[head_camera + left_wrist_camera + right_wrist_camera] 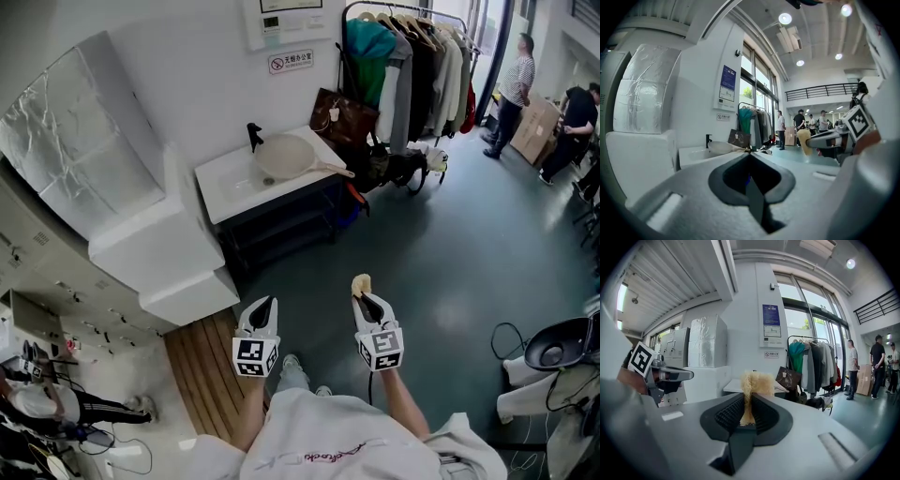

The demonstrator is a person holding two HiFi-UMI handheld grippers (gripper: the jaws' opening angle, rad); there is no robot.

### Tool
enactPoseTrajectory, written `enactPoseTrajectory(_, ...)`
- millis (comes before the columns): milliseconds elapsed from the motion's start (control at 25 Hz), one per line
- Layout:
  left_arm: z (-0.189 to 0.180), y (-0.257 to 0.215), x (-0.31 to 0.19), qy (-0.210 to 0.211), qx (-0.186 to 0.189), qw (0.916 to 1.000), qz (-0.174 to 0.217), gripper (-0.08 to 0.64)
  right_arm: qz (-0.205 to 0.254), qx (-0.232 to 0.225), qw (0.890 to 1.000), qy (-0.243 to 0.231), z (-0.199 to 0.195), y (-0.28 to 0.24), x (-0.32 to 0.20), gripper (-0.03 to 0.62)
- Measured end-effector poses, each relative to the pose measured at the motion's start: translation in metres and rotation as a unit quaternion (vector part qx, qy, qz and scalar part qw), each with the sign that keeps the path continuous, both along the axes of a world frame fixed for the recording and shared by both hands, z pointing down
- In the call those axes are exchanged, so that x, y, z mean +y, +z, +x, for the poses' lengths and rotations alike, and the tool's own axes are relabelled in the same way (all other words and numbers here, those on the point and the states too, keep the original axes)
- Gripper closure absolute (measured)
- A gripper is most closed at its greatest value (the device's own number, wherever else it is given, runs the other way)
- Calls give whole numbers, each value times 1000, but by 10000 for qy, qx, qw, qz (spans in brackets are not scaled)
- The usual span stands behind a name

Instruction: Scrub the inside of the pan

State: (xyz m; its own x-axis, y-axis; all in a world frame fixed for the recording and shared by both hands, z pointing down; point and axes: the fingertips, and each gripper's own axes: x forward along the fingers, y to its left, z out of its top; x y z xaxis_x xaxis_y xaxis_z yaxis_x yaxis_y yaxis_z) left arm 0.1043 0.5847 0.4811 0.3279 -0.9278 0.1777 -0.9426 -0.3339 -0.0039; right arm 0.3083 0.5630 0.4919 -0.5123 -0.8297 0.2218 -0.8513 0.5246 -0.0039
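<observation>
Right gripper [362, 294] was clamped on a tan fibrous scrubber [751, 380], tuft poking out past the tips, so I'd guess it was carried ready for scrubbing. Left gripper [266, 305] had its jaws pressed together on nothing. Both hung over the floor, well apart from the pan [284, 155], which sat in the white sink [225, 187] beside the black tap [254, 137], handle jutting right. Pan looked empty.

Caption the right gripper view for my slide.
Right gripper shut on a tan scrubber, white counter and clothes rack beyond.
</observation>
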Motion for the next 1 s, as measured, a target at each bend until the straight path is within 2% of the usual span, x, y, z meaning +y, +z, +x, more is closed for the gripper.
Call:
enactPoseTrajectory(320, -18, 6, -34, 33, 3, 10000, 24, 560, -4, 61, 10000, 5, -21, 5, -32, 537)
enactPoseTrajectory(720, -44, 13, -122, 174, 139, 9998, 0, 560, -34, 208, 9997, 105, -50, 5, -111, 537)
enactPoseTrajectory(1000, -72, 1, -188, 279, 65, 9996, 49, 560, 20, 228, 9995, 211, -80, -8, -174, 537)
